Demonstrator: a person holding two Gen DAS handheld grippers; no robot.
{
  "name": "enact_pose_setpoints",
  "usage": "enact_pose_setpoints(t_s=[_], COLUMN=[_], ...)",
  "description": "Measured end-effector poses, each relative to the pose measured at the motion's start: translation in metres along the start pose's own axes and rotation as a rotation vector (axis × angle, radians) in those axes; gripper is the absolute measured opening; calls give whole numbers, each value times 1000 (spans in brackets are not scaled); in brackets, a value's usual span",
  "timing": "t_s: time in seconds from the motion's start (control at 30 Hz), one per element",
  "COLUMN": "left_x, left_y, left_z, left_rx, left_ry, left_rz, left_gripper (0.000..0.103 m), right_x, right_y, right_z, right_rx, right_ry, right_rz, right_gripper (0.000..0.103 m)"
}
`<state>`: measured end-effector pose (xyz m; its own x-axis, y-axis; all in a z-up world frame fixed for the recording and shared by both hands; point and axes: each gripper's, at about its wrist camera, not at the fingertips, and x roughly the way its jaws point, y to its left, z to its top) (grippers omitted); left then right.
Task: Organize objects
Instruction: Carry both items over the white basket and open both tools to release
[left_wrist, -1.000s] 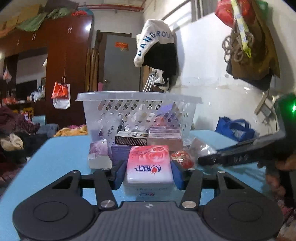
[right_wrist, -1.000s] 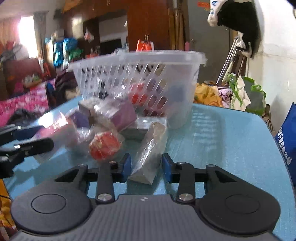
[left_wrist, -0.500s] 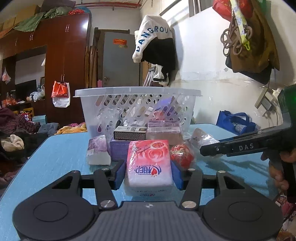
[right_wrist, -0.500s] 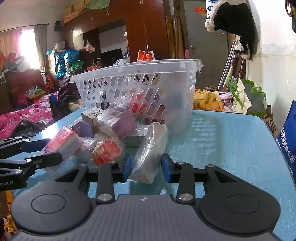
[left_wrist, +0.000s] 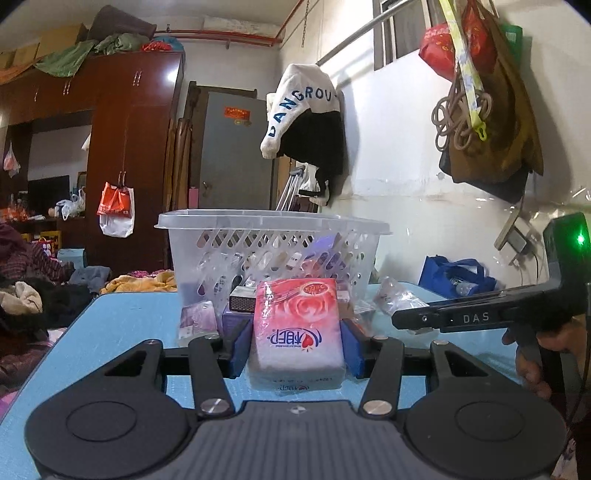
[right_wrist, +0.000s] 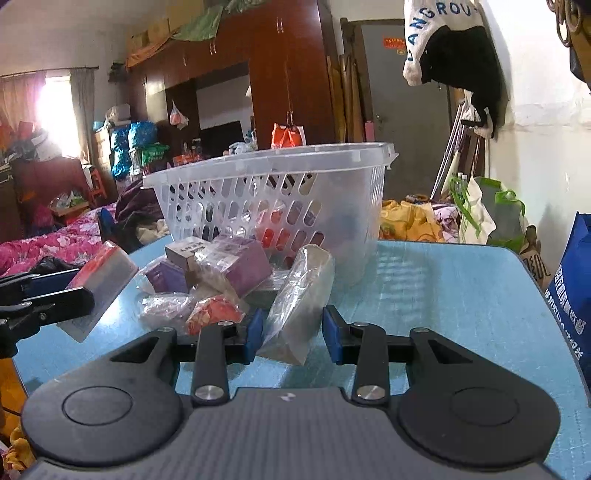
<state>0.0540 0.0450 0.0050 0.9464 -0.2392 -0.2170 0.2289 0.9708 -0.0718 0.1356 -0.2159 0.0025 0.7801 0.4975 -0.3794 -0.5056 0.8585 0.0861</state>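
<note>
- The left tongs (left_wrist: 295, 343) pinch a pink tissue pack (left_wrist: 297, 328); both blue pads press its sides. In the right wrist view the pack (right_wrist: 101, 284) hangs tilted, clear of the bench.
- Just to the left of the left tongs and a little ahead, a small purple packet (left_wrist: 197, 319) stands on the blue bench (left_wrist: 125, 325).
- Straight ahead of the left tongs, past the tissue pack, a matchbox (left_wrist: 242, 297) rests on a purple box (left_wrist: 232, 319).
- Behind these stands a clear plastic basket (left_wrist: 273, 225) with slotted walls; several items show through the slots, too blurred to name.
- In the right wrist view, a crumpled red wrapper (right_wrist: 216, 314) lies just ahead and to the left of the right tongs (right_wrist: 293, 334), among clear wrappings.
- The right tongs pinch a clear plastic bag (right_wrist: 301, 295). It stands tilted between the blue pads, its lower end at the bench. The left pad touches it; whether the right pad touches it I cannot tell.
- Beyond the bag lies a purple block in plastic wrap (right_wrist: 240, 264), near the basket wall (right_wrist: 332, 206).
- In the left wrist view the right tongs (left_wrist: 399, 319) reach in from the right, with a hand (left_wrist: 535, 354) on the grip.
</note>
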Motion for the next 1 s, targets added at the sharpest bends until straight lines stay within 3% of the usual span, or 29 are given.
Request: enact_pose_setpoints(t_s=[0.33,0.57,0.77,0.9,1.0], left_x=[0,1,43,88,125], left_y=[13,23,35,40,49], left_z=[5,31,101,141,153], left_rx=[-47,-88,-153,-141,-166], left_ry=[-22,-70,-82,-59,-16], left_rz=[-6,-41,-114,-49,-1], left_gripper=[54,54,54,54,55], right_x=[-18,-43,1,44,58], right_y=[0,14,20,16,20], right_z=[10,51,112,137,139], right_rx=[20,-43,-106,-123,-167], right_ry=[-65,-152,-163,-105,-94], right_rz=[10,2,-26,-69,-67], right_gripper=[39,39,39,39,39])
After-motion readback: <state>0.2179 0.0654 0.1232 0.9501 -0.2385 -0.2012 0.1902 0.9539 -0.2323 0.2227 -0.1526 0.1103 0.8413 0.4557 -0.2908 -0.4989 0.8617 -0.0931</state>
